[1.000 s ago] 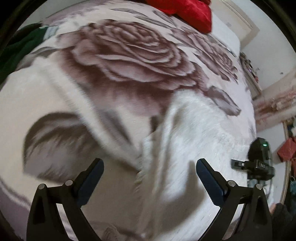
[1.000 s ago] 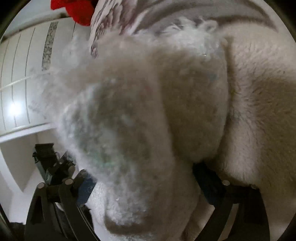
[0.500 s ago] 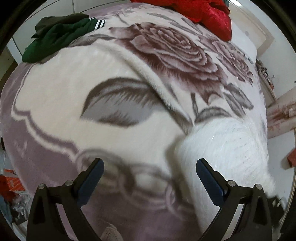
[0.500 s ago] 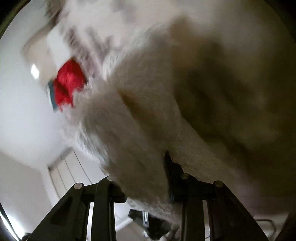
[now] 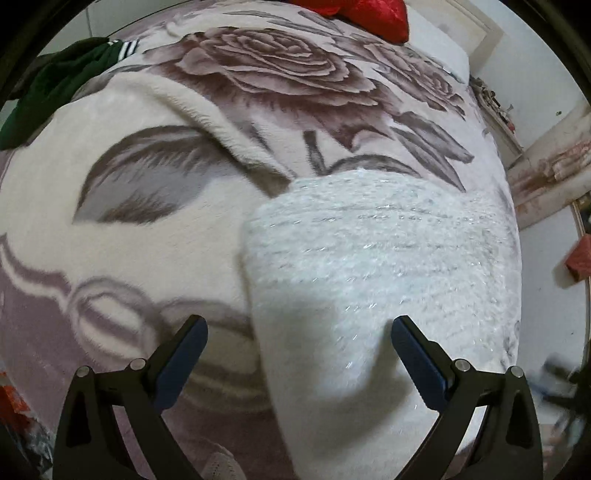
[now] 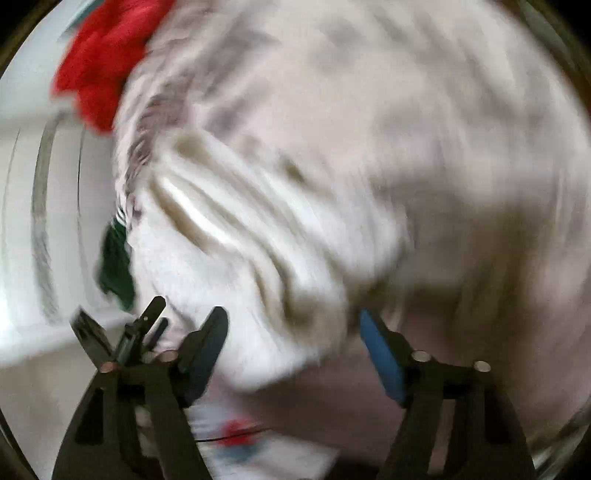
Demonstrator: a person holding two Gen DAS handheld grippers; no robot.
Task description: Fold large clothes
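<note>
A white fuzzy sweater lies as a folded bundle on a rose-patterned blanket. My left gripper hovers open above the bundle's near end; its blue pads stand wide and touch no cloth. The right wrist view is badly blurred. There my right gripper has its jaws apart and opening, with the white sweater beyond and below them and no pad pressing on it.
A dark green garment with white stripes lies at the blanket's far left. Red fabric sits at the far end. White walls and floor clutter show off the right edge. A black device shows left of my right gripper.
The right gripper, closed on the fuzzy sweater before, now has its jaws apart and has lifted away. The left view has slid across the blanket, and the sweater now lies as a compact bundle.
</note>
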